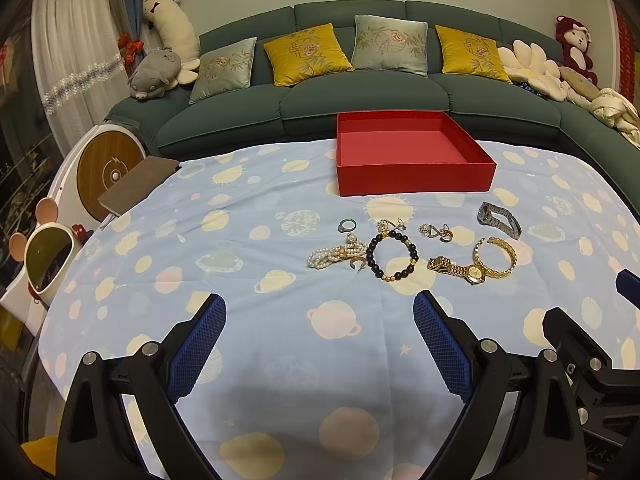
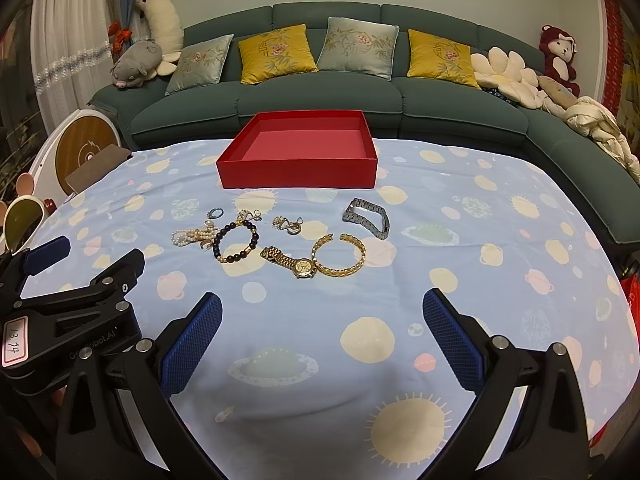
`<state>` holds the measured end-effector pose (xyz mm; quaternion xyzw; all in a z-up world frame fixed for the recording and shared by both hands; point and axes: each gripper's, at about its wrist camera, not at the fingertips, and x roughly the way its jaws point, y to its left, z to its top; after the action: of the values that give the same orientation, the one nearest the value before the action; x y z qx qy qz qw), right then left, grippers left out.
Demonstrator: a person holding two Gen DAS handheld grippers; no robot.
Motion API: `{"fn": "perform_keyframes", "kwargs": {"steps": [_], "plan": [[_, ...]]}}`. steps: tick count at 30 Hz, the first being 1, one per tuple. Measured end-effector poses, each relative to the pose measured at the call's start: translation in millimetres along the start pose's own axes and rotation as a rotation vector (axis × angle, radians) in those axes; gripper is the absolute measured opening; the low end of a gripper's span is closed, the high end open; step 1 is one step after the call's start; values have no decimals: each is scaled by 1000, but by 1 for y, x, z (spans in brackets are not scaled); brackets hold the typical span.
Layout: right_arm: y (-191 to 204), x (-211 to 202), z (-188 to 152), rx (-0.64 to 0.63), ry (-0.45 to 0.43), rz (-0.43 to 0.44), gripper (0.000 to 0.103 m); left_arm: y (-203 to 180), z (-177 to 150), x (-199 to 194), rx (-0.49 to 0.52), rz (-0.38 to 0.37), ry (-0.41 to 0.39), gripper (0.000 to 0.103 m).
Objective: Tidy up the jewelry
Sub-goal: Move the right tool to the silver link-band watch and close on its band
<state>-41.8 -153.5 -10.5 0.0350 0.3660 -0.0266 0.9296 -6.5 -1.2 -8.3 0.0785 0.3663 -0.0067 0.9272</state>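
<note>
Both the left claw (image 1: 320,332) and right claw (image 2: 322,330) are hovering wide open and empty at bottom centre, since the jewelry (image 2: 276,240) is lying mid-frame on the table (image 2: 460,280), just before the empty red box (image 2: 298,152).

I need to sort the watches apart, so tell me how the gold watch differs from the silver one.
The gold watch is yellow metal; the silver watch is grey steel. The gold watch lies flat with its round dial facing up, while the silver watch stands on its side as a closed loop, dial not visible. The gold watch touches the gold bangle; the silver watch lies apart. Both have link bands and rest on the tablecloth.
</note>
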Motion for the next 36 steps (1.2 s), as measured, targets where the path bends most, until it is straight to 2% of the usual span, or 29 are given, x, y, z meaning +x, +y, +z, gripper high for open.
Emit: {"fn": "perform_keyframes", "kwargs": {"steps": [7, 13, 18, 23, 25, 30, 32, 36], "plan": [[-4, 2, 0, 7, 2, -8, 98, 10, -1, 6, -24, 4, 14, 92], [-30, 9, 4, 61, 9, -31, 98, 32, -4, 16, -38, 19, 20, 93], [-49, 18, 6, 116, 30, -29, 98, 52, -9, 31, -56, 35, 36, 93], [-51, 31, 10, 108, 37, -52, 98, 66, -13, 50, -93, 24, 60, 93], [-51, 38, 13, 101, 37, -59, 97, 67, -13, 57, -95, 29, 70, 93], [-52, 69, 26, 76, 60, -82, 92, 63, -5, 66, -114, -16, 80, 93], [-55, 86, 31, 90, 97, -71, 91, 60, -1, 67, -118, -31, 79, 93], [-60, 117, 43, 146, 162, -19, 83, 56, 6, 70, -120, -50, 81, 93]]}}
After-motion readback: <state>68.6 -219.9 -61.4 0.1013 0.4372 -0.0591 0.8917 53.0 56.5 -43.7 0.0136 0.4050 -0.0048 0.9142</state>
